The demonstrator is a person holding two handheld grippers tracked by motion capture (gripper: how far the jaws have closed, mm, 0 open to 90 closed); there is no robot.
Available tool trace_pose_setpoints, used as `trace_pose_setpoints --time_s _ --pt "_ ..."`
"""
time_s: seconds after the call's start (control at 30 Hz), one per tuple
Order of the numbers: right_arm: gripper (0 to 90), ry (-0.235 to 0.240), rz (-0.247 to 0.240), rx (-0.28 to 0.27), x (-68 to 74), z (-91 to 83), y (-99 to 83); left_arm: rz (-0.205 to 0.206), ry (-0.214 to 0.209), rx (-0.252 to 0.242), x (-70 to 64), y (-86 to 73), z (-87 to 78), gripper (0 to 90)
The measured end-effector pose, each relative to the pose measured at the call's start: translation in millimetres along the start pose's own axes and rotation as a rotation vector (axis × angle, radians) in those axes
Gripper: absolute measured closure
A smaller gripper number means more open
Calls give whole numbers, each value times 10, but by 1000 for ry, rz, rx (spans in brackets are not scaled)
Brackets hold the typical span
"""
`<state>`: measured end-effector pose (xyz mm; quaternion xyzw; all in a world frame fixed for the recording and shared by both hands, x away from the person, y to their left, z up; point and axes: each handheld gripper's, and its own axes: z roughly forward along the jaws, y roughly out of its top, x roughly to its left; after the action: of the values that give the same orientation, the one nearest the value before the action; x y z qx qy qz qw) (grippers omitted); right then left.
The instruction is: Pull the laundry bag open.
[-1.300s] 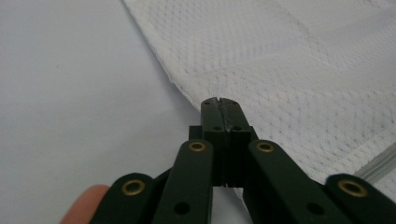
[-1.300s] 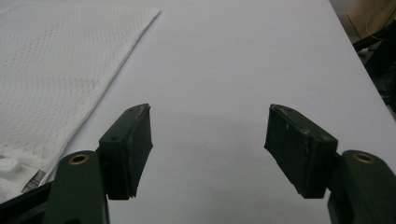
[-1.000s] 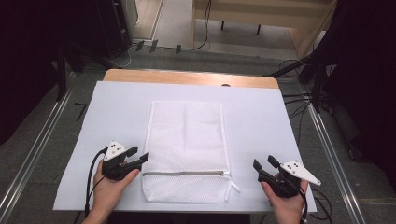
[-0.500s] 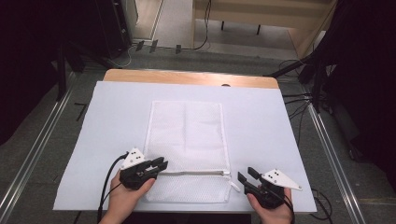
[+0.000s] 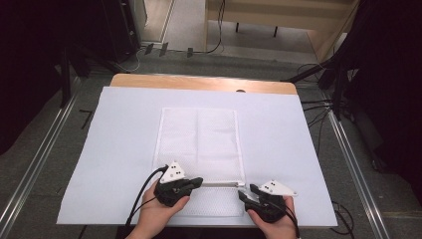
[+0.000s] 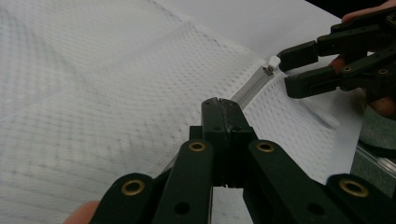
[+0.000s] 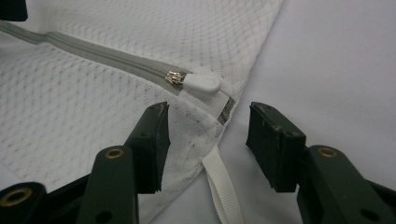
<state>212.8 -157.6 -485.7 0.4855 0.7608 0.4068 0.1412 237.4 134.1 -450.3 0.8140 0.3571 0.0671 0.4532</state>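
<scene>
A white mesh laundry bag (image 5: 199, 139) lies flat in the middle of the table, its grey zipper (image 7: 107, 53) running across the near end. My left gripper (image 5: 199, 182) is shut, pinching the bag at the zipper line (image 6: 222, 105). The zipper's white pull tab (image 7: 203, 84) sits at the bag's right end. My right gripper (image 7: 210, 116) is open just short of that tab, its jaws either side of the bag's corner and a white strap loop (image 7: 224, 186). In the high view the right gripper (image 5: 242, 195) is at the bag's near right corner.
A white sheet (image 5: 119, 149) covers the wooden table (image 5: 199, 82), whose far edge is bare. Metal rails (image 5: 35, 164) run along both sides on the floor, and cables (image 5: 318, 107) lie at the far right. The person's hands come in at the near edge.
Both grippers moved inward from the bag's sides to the zipper line. The left one went from open to shut on the bag; the right one stayed open and neared the pull tab.
</scene>
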Motion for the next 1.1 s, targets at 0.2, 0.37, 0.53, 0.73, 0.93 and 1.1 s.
trace_pose_setpoints --time_s 0.2,0.37,0.53,0.73,0.93,1.1 --pt "542 -54 -77 -1 179 46 -20 -16 -12 -4 13 5 22 897" --pt "733 -120 -66 3 226 51 -9 -3 -12 5 -38 27 81 844" --pt "875 -92 -62 18 183 55 29 8 -39 19 -169 113 234 846" --pt "881 -62 -72 6 214 25 37 32 -59 43 -301 185 406 872" --pt "881 -40 -107 -58 300 -56 79 13 -64 64 -373 185 561 858" --pt "883 -26 -104 -89 312 -93 94 13 -70 71 -365 178 562 818"
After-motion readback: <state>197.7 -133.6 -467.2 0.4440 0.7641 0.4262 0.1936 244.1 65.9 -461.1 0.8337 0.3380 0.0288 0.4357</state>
